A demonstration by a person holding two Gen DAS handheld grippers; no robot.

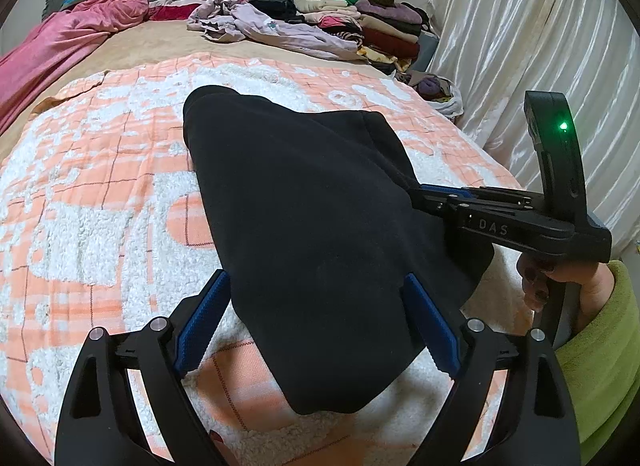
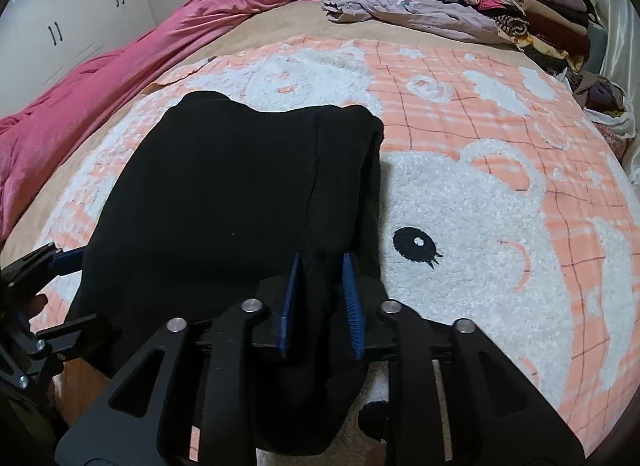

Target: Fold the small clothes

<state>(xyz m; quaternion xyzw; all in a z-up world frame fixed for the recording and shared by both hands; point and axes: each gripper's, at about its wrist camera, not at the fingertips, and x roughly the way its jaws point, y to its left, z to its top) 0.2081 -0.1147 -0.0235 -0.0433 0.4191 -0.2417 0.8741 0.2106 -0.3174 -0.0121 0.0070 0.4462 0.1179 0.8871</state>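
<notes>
The right gripper [image 2: 320,302] pinches a fold at the near right edge of the black garment [image 2: 232,201], its blue pads narrow on the cloth. The left gripper [image 1: 316,326] stands wide around the near left part, pads not pressing. Beyond both, the garment lies on the peach-and-white blanket [image 2: 500,193]. A fold seems underway; next the left needs to close before both carry the near edge forward.

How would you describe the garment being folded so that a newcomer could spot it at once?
Find the peach-and-white fleecy blanket covering the bed. On its near half lies a black garment, the only dark piece there; the other clothes lie piled at the far end.
</notes>
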